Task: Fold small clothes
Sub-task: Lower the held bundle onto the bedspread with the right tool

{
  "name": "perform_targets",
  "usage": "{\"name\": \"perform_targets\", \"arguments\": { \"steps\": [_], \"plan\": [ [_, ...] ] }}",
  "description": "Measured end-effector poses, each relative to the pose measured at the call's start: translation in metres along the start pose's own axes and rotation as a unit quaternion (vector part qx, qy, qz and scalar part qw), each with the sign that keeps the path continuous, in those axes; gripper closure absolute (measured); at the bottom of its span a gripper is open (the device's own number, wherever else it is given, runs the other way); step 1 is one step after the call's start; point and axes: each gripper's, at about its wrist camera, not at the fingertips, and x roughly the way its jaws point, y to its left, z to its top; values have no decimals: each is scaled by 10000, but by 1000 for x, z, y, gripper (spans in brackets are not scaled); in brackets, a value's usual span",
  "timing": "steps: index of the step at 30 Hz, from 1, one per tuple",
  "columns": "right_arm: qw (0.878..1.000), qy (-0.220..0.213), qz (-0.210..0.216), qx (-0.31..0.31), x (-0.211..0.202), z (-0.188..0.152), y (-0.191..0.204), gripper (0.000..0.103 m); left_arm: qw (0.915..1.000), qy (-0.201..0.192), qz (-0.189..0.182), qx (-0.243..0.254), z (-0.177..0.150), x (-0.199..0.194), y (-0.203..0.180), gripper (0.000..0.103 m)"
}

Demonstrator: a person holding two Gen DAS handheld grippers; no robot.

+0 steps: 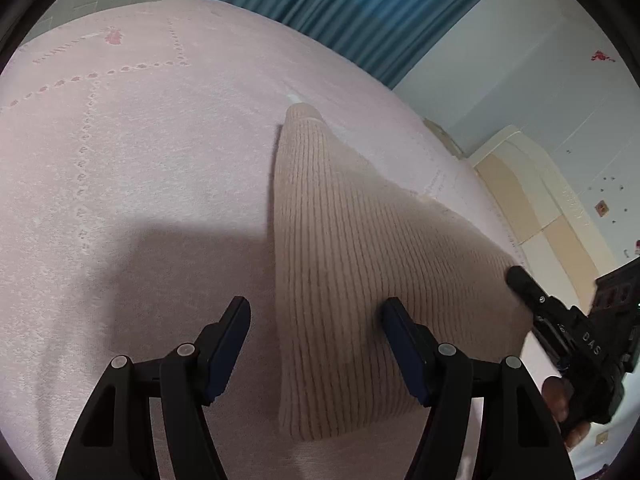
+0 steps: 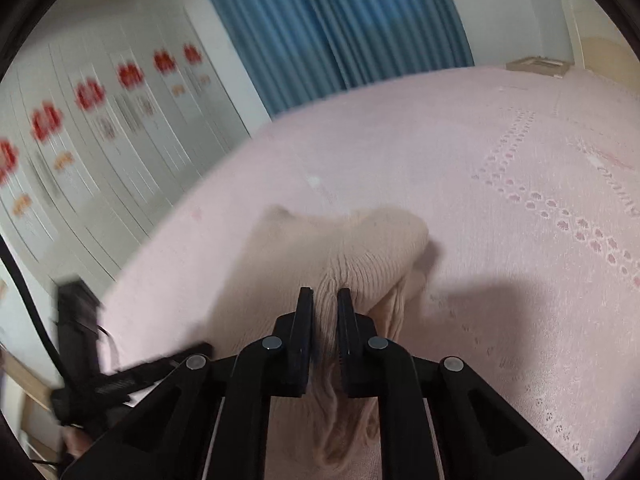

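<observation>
Black fingers of the left claw (image 1: 316,344) stand wide apart at 6 o'clock in the left wrist view, holding nothing; the left edge of a beige ribbed knit garment (image 1: 360,264) runs up between them, and the right finger lies over the knit. From there the garment stretches away toward 12 o'clock, narrowing to a rounded tip, and spreads toward 3 o'clock, where the right claw (image 1: 520,280) meets its far edge. It lies on a pink bedspread (image 1: 140,160) with dotted paw-print lines. Beyond the bed, blue curtains (image 1: 340,12) hang at 12 to 1 o'clock, and a cream headboard (image 1: 532,200) stands at 3 o'clock.

In the right wrist view the right claw (image 2: 325,300) is nearly closed, pinching a bunched fold of the garment (image 2: 360,240) between its pads; the cloth is lifted off the bedspread (image 2: 520,200) here and puckers around the grip. The left claw (image 2: 152,368) shows blurred at 8 o'clock. A white wardrobe (image 2: 100,140) with red decorations fills 9 to 11 o'clock, with curtains (image 2: 320,20) at 12.
</observation>
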Motion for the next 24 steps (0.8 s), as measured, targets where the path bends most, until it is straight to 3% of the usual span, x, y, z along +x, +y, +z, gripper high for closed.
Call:
{"name": "perform_targets", "arguments": {
  "steps": [4,8,16,20,24],
  "plan": [
    [9971,453,-589,164,19,-15,-22,92,9998,-8,9,221,-2,1,-10,37],
    [9947,736,-682,243,27,-20,-25,90,9989,17,148,435,-5,6,-19,37],
    [9955,65,-797,-499,0,12,17,87,9961,-158,446,739,-2,-11,-29,38],
    [9927,54,-833,-871,11,23,28,87,9925,-302,469,1091,8,-24,-42,38],
    [9917,160,-787,-999,25,23,28,87,9913,-290,215,1263,32,-19,-53,42]
  ]
}}
